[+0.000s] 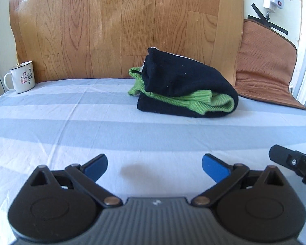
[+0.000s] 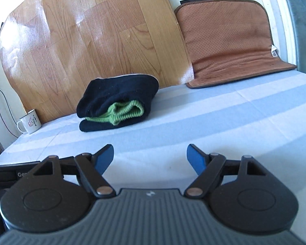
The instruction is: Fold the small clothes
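We judge the folding done: the dark garment [image 1: 185, 85] lies folded near the bed's [image 1: 71, 122] far edge, while our left tool [image 1: 154, 166] and right tool [image 2: 150, 156] hang apart, empty.

My left gripper [image 1: 154, 166] and right gripper [image 2: 150, 158]: black linkage arms, blue pads [image 1: 214, 168], brass-coloured pivot pins, ribbed grey housing

Both wrist cameras sit low near the bed's [image 1: 71, 122] front edge, facing its back edge; both share the folded garment [image 1: 185, 87] [image 2: 116, 106], the right one from further right.
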`<action>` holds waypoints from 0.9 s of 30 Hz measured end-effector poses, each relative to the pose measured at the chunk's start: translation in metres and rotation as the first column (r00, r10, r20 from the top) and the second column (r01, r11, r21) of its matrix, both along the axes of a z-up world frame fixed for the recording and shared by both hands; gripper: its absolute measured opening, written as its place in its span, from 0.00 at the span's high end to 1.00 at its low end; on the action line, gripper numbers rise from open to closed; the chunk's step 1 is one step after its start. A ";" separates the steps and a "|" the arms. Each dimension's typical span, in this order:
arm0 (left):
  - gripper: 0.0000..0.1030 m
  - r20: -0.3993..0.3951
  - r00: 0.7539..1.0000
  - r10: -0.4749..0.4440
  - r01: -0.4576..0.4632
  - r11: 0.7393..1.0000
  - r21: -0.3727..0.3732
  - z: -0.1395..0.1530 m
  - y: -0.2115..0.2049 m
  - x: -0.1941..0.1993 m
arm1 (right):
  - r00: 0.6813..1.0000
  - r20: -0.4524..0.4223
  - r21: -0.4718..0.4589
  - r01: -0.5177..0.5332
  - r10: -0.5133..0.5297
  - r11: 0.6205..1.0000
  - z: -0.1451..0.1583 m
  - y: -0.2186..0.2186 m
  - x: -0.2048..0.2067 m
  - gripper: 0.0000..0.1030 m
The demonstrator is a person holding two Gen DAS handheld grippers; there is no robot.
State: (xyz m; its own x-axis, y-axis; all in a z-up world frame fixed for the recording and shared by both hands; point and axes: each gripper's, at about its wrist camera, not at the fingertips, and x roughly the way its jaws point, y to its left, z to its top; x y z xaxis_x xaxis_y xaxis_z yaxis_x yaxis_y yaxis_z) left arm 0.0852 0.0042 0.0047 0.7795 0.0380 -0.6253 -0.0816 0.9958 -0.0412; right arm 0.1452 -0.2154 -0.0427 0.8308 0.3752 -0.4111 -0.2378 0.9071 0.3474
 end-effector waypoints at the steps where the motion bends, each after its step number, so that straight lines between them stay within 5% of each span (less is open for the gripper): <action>1: 0.01 0.001 1.000 -0.002 0.002 1.000 0.004 0.000 -0.001 -0.003 | 1.000 -0.001 -0.003 0.002 -0.002 1.000 0.000 0.000 -0.002 0.22; 14: 0.00 0.055 0.998 -0.024 0.022 0.999 0.039 0.004 -0.010 -0.024 | 1.000 0.005 -0.039 0.014 -0.014 0.999 -0.001 0.003 -0.012 0.21; 27: 0.00 0.174 0.985 0.001 -0.011 0.998 0.059 0.012 -0.010 -0.040 | 0.993 0.099 -0.163 0.085 -0.069 0.983 0.005 0.018 -0.027 0.08</action>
State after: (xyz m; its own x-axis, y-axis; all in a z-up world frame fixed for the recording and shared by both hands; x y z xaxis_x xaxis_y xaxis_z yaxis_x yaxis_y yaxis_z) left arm 0.0454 -0.0059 0.0170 0.8759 0.0763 -0.4765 -0.0845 0.9964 0.0043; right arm 0.1186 -0.1978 -0.0372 0.8919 0.2410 -0.3827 -0.1888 0.9673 0.1692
